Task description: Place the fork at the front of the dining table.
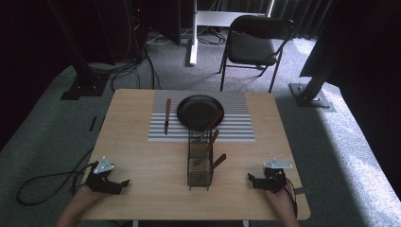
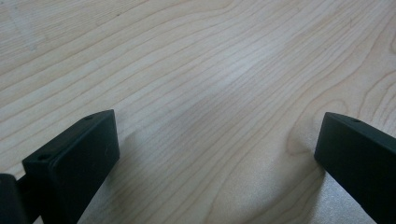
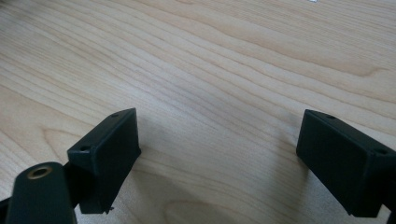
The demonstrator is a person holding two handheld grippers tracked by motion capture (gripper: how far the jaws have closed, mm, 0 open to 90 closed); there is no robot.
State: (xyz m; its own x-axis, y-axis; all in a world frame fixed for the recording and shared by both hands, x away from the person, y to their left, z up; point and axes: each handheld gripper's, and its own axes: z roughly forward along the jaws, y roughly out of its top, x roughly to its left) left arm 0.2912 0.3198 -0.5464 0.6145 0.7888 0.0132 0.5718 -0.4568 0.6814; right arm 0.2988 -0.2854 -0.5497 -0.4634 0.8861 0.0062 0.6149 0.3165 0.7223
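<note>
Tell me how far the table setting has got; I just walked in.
Looks barely begun. Done: a knife lies on the striped mat left of the black plate. In hand: nothing; the left tongs and right tongs rest open on bare table. Left: the wooden-handled utensils standing in the wire caddy.

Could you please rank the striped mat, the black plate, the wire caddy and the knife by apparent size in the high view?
Largest to smallest:
1. Striped mat
2. Black plate
3. Wire caddy, though it stands nearer the camera, so its place against the plate is unsure
4. Knife
</note>
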